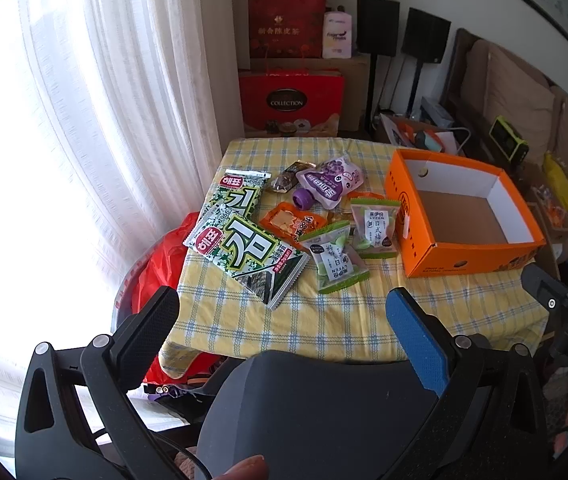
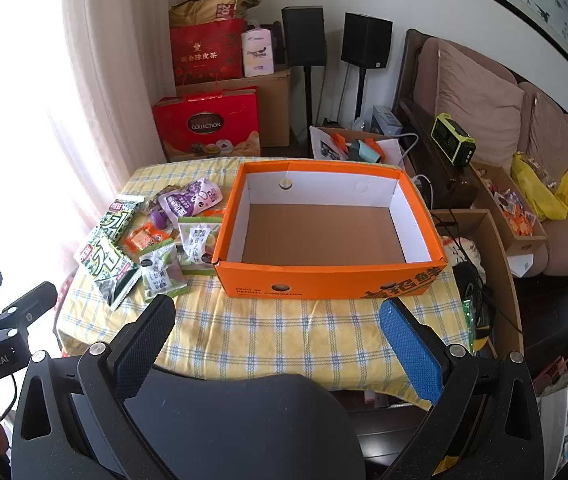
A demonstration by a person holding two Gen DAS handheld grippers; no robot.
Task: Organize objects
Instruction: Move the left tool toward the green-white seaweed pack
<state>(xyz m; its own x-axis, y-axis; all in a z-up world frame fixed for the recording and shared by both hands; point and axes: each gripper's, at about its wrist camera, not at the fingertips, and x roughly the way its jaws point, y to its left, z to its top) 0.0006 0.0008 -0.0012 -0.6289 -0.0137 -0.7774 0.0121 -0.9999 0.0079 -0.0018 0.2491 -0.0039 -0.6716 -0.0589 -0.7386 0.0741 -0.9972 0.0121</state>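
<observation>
Left wrist view: left gripper (image 1: 282, 306) and right gripper (image 2: 278, 314) both hover spread wide, gripping nothing; snack packets (image 1: 252, 248) lie heaped just left of the orange box (image 2: 323, 276) on the checked tablecloth (image 2: 284, 332)

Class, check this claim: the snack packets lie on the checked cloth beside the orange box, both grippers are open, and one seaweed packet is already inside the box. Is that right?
Not quite. The orange box is empty: the right wrist view shows only its bare brown floor. Both seaweed packets lie on the checked cloth with the other snacks. The left gripper and right gripper are open.
</observation>
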